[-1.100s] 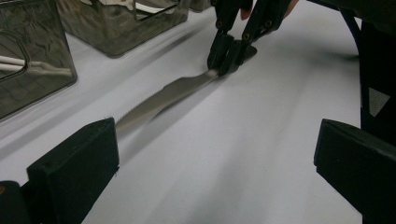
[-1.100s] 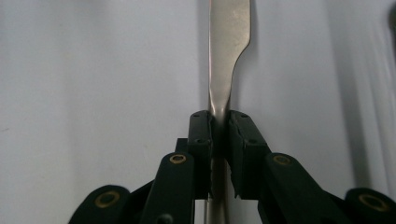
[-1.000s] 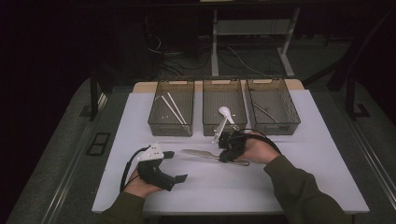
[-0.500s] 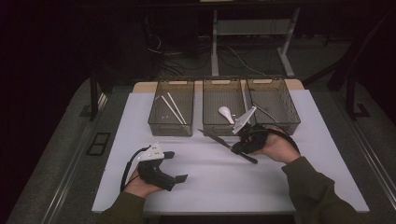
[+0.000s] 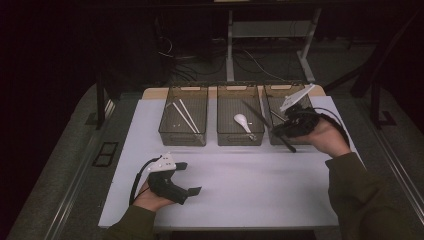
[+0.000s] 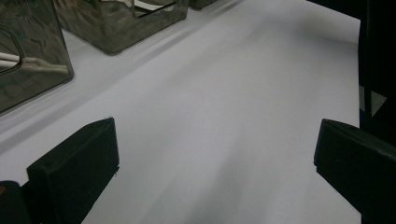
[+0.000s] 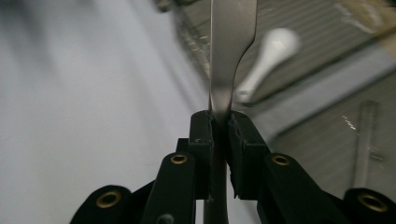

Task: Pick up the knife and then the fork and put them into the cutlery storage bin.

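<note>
Since raised, knife [image 7: 232,56] over right bin [image 5: 292,131].

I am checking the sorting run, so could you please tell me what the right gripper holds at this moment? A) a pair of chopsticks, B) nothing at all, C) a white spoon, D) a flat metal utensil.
D: in the right gripper view the right gripper has its jaws shut on a flat metal utensil, while the white spoon lies in the middle bin.
</note>
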